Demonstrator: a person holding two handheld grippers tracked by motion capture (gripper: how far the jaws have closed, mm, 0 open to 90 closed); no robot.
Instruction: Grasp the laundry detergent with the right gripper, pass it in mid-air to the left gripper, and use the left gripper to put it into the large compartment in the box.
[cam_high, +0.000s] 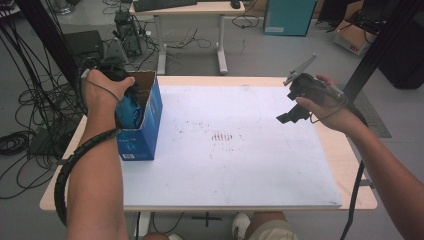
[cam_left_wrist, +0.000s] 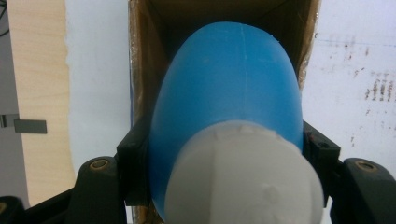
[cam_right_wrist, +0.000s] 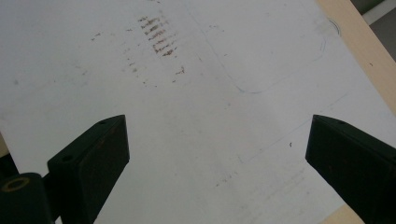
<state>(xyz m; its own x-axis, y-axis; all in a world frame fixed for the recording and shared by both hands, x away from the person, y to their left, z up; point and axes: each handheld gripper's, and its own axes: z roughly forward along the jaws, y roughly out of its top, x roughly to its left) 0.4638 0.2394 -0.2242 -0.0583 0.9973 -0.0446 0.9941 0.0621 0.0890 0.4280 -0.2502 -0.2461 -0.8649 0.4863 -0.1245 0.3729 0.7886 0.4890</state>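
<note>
A blue bottle (cam_left_wrist: 229, 84) with a white cap (cam_left_wrist: 243, 177) points bottom-first into an open blue cardboard box (cam_high: 145, 120) at the table's left. My left gripper (cam_left_wrist: 224, 154) is shut on the bottle, its black jaws pressing both sides just below the cap. In the high view the left gripper (cam_high: 122, 95) sits at the box's open top with the bottle (cam_high: 129, 112) partly inside. My right gripper (cam_high: 290, 116) is held above the table's right part, open, nothing between its jaws; the right gripper view shows the right gripper (cam_right_wrist: 217, 154) over the white sheet (cam_right_wrist: 196, 116).
A white sheet (cam_high: 230, 150) with brown smudges (cam_high: 222, 136) covers most of the wooden table (cam_high: 345, 165). Behind the table lie cables (cam_high: 30, 100), a second desk (cam_high: 190, 10) and boxes on the floor.
</note>
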